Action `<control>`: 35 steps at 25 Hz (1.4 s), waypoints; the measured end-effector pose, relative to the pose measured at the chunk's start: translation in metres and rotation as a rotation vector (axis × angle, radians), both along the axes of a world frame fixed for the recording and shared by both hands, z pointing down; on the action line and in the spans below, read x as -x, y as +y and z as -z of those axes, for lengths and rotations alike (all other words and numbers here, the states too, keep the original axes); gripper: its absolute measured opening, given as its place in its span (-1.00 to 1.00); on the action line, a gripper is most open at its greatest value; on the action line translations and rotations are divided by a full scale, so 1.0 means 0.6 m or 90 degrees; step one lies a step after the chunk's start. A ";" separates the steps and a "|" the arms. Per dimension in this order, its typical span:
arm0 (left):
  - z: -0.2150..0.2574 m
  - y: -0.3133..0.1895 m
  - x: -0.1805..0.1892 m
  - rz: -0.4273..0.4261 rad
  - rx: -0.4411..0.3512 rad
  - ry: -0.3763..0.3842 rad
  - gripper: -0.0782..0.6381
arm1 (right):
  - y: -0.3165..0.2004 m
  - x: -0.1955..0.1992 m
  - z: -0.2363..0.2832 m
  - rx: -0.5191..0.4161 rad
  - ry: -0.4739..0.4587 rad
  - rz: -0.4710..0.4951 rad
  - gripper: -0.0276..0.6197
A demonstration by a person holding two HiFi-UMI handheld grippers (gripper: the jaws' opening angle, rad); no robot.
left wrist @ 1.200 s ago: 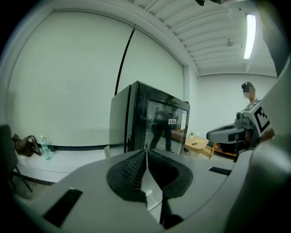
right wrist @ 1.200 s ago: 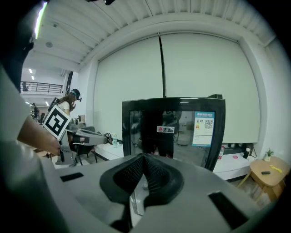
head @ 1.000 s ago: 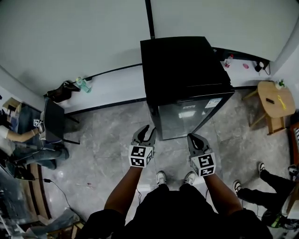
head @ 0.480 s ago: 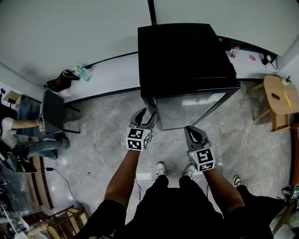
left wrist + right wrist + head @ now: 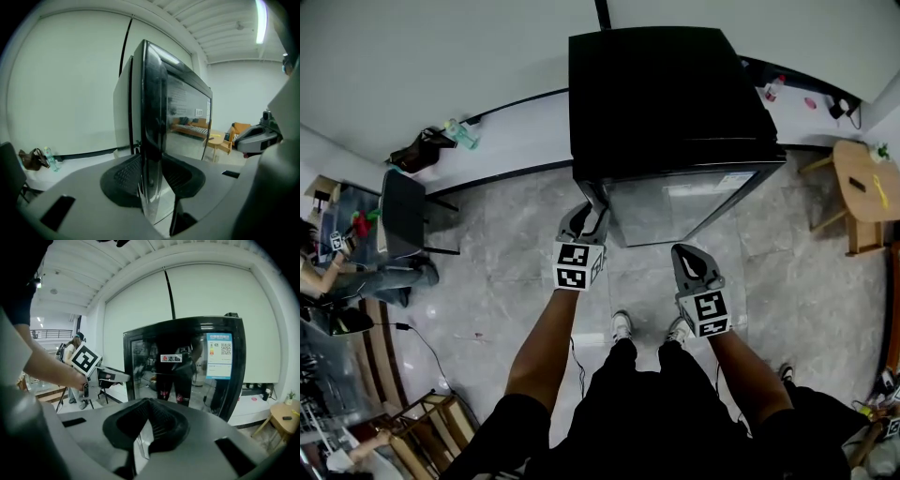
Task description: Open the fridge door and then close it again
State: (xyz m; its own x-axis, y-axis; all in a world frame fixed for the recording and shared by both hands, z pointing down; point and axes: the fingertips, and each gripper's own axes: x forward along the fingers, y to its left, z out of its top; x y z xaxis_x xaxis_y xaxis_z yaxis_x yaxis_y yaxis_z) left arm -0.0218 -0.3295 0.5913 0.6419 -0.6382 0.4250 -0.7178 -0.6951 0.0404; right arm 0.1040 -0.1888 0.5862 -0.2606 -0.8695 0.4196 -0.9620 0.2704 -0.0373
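Note:
A black fridge with a glass door stands against the white wall. My left gripper is at the door's left front corner. In the left gripper view the door's edge runs upright between the two pads. The jaws have just been closing, and both pads press on that edge. I cannot tell whether the door is ajar. My right gripper hangs lower, a short way in front of the glass door. It touches nothing and its pads meet with nothing between them.
A round wooden table stands right of the fridge. At the left are a dark chair, a seated person, and a bag with a bottle on the low ledge. The person's feet rest on the grey tiled floor.
The left gripper moved forward onto the door's left edge, opened wider, then closed on it. The right gripper sank a little. The fridge sits higher in the head view.

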 end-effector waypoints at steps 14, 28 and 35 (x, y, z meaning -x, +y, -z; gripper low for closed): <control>0.001 0.004 0.001 0.024 -0.011 -0.007 -0.37 | -0.005 0.033 0.019 -0.027 -0.002 0.011 -0.86; -0.002 0.091 0.009 0.009 -0.019 0.015 -0.43 | 0.015 0.056 0.025 -0.049 0.011 0.002 -0.86; -0.001 0.131 0.010 -0.023 -0.028 0.010 -0.47 | 0.036 0.081 0.029 -0.054 0.017 -0.007 -0.86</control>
